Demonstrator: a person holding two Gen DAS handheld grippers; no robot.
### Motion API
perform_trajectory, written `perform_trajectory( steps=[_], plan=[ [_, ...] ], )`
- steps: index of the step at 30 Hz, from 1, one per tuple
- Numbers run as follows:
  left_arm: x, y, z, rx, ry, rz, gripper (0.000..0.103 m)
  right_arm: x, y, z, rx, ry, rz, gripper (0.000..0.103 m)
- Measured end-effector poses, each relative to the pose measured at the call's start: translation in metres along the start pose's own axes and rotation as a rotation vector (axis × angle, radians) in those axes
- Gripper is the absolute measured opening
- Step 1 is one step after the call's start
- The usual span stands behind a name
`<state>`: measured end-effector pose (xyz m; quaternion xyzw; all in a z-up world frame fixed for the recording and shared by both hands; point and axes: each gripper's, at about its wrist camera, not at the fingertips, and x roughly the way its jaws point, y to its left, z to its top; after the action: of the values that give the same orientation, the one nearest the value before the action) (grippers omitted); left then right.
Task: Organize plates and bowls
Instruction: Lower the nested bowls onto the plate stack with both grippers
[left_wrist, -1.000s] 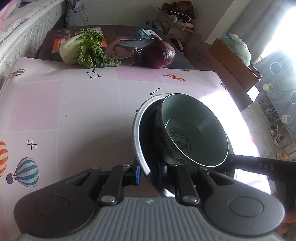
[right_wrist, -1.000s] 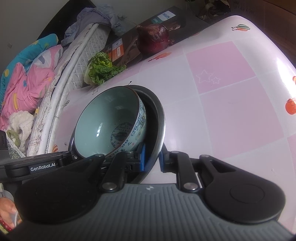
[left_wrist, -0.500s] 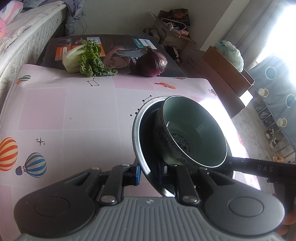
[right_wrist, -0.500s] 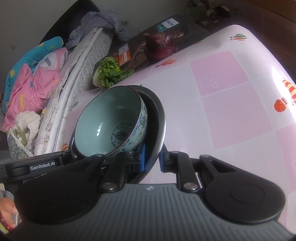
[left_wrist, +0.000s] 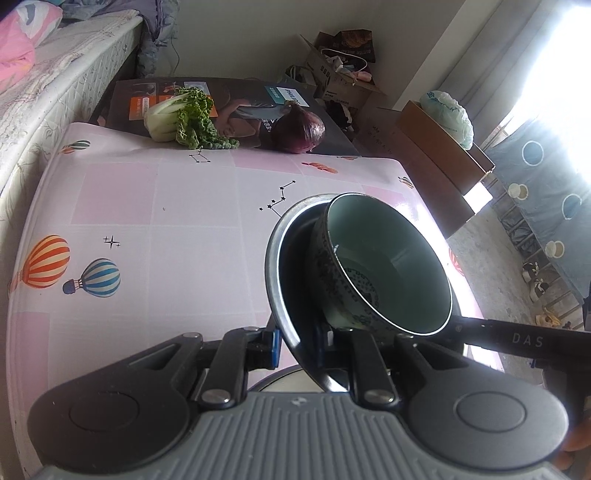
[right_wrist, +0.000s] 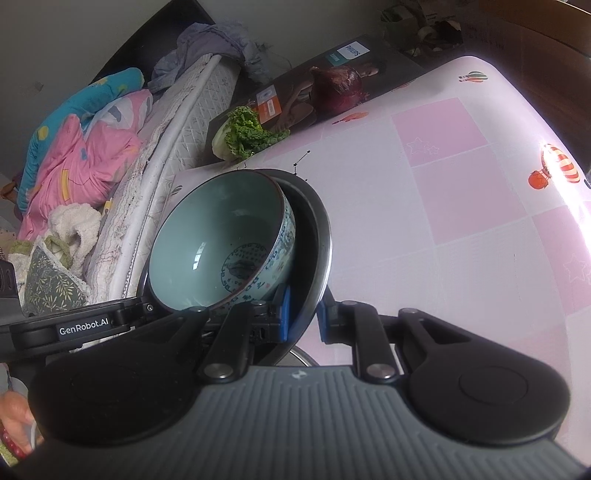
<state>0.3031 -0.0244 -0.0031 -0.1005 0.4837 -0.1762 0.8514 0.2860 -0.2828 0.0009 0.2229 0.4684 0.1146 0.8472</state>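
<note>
A metal plate (left_wrist: 275, 266) carrying a fragile, likely slippery ceramic bowl (left_wrist: 384, 273) is pinched at opposite rims by the left gripper (left_wrist: 295, 345) and right gripper (right_wrist: 303, 317)

I note a table (left_wrist: 192, 280) under balloon-print cloth, leafy greens (left_wrist: 184, 120) and red cabbage (left_wrist: 301, 131) at its far edge

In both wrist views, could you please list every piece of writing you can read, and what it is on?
"GenRobot.AI": on the left gripper's arm, in the right wrist view.
"DAS": on the right gripper's arm, in the left wrist view.
"PHILIPS": on the flat dark box, seen upside down.
Orange label and cardboard boxes: print too small to read.
</note>
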Motion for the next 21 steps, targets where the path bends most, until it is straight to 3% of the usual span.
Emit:
perform_trajectory(
  steps=[21],
  plan=[
    [-0.043,0.004,-0.093,-0.013,0.010,0.047,0.016,-0.032,0.009,-0.104,0.013,0.049,0.040,0.016]
  ],
)
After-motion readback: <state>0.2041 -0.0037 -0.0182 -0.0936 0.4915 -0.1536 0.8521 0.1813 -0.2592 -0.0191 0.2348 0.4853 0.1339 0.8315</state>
